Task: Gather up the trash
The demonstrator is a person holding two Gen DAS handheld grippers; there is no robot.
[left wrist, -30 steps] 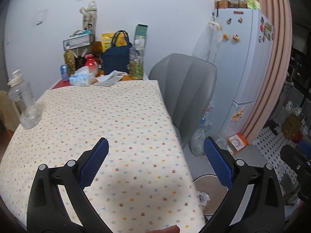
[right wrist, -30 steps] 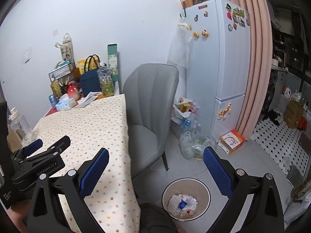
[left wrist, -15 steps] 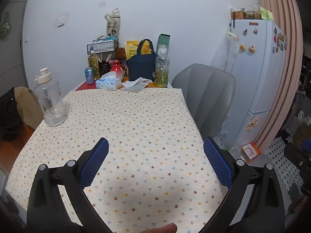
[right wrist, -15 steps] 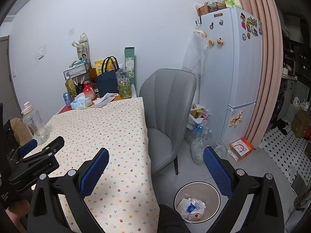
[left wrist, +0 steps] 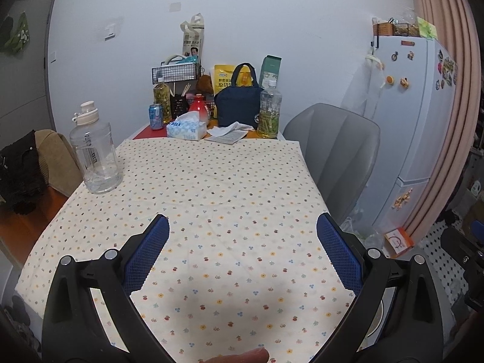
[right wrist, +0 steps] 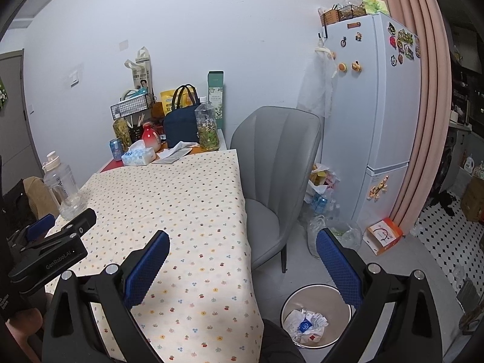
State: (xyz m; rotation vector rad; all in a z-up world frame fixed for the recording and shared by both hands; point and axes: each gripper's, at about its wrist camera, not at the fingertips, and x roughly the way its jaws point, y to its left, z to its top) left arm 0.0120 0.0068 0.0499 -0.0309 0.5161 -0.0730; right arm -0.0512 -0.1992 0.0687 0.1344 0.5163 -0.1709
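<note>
Both the left gripper and right gripper are hanging wide apart and empty over the dotted cream tabletop. Crumpled white trash is already lying in the round beige bin on the floor; crumpled paper at the far edge possibly remains.

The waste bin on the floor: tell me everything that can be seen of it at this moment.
The waste bin is round and open-topped, with a pale rim and a beige inner wall, likely plastic. It stands upright on the grey floor, right of the table and in front of the grey chair. Crumpled white trash with a blue label lies at its bottom. The open right gripper partly hides its rim.
</note>
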